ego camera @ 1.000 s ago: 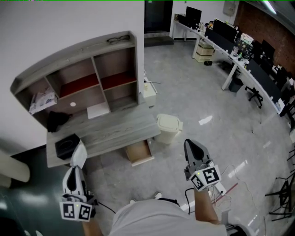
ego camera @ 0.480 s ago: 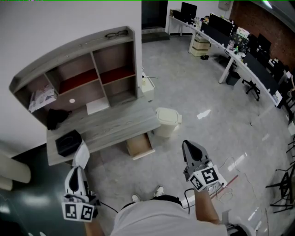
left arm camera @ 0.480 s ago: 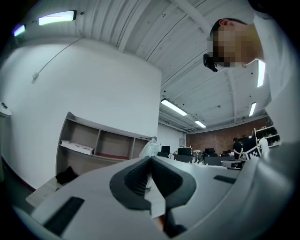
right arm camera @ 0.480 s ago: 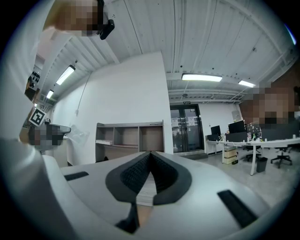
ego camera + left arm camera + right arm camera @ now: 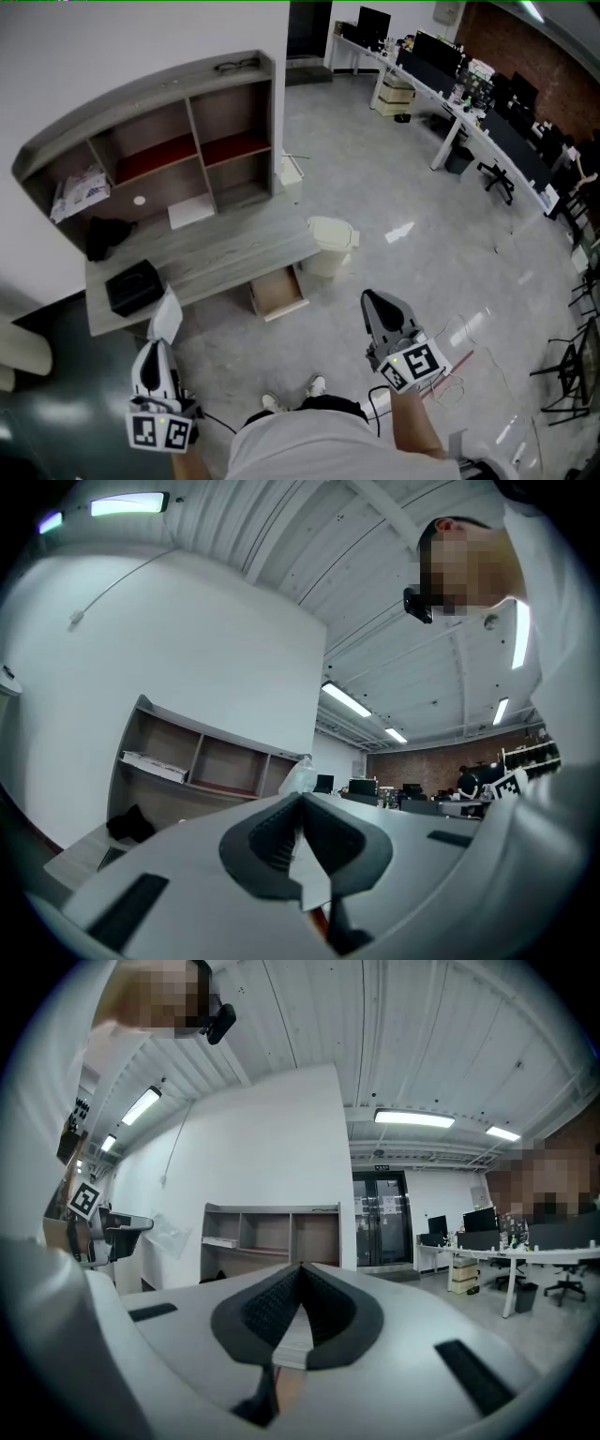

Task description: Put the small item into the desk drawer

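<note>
Small bag (image 5: 168, 313) of clear plastic sticks out of the tip of the left claw (image 5: 157, 343), and the two jaws are pinched tight on it. The right claw (image 5: 371, 300) is closed too, with nothing in it. Ahead of the left claw and off to its right, the drawer (image 5: 278, 292) hangs open under the desk (image 5: 216, 255), well apart from the bag. It lies between the two claws. Its long side runs out from the desk toward the person, so I think the bag must go forward, right and down. A pale bin (image 5: 328, 246) stands just beyond.
</note>
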A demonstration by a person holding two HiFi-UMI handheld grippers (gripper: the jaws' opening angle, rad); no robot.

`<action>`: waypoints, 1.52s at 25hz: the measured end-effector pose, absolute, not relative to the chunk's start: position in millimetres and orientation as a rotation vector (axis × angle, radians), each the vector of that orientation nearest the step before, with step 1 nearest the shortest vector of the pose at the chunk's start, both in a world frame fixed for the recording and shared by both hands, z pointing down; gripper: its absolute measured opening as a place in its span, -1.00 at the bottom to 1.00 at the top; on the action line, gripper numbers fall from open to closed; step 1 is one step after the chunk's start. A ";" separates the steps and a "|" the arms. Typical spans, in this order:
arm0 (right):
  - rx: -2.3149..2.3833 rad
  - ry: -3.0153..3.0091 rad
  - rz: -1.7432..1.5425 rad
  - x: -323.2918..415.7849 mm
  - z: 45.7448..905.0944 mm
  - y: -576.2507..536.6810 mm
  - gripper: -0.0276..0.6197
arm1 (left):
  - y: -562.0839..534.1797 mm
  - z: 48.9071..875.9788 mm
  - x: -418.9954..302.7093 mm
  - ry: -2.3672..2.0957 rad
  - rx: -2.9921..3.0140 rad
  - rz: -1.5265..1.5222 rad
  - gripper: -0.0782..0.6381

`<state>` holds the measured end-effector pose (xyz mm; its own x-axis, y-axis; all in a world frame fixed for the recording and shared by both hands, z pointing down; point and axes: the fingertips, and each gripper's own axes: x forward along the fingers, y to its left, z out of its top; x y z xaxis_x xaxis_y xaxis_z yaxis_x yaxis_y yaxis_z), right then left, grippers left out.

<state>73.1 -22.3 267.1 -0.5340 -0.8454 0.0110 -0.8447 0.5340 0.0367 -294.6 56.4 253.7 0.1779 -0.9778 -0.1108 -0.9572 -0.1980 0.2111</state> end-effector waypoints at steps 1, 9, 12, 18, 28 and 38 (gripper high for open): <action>1.502 -2.726 -0.043 70.0 267.6 -20.9 -0.85 | 57.2 255.4 -296.9 -1.924 2.339 -0.339 -0.73; 1.495 -2.714 -0.025 54.6 271.3 -6.0 -0.85 | 65.1 263.0 -305.5 -1.890 2.350 -0.338 -0.73; 1.500 -2.714 0.000 50.8 274.5 -1.6 -0.85 | 66.5 269.5 -307.1 -1.868 2.346 -0.334 -0.73; 1.500 -2.693 0.005 46.3 278.0 5.1 -0.85 | 69.0 273.7 -309.2 -1.840 2.353 -0.338 -0.73; 1.410 -2.709 -0.045 24.8 281.1 15.3 -0.85 | 74.5 282.0 -311.9 -1.813 2.358 -0.337 -0.73; 1.386 -2.690 -0.091 22.5 278.3 28.3 -0.85 | 80.8 285.7 -304.2 -1.783 2.361 -0.331 -0.73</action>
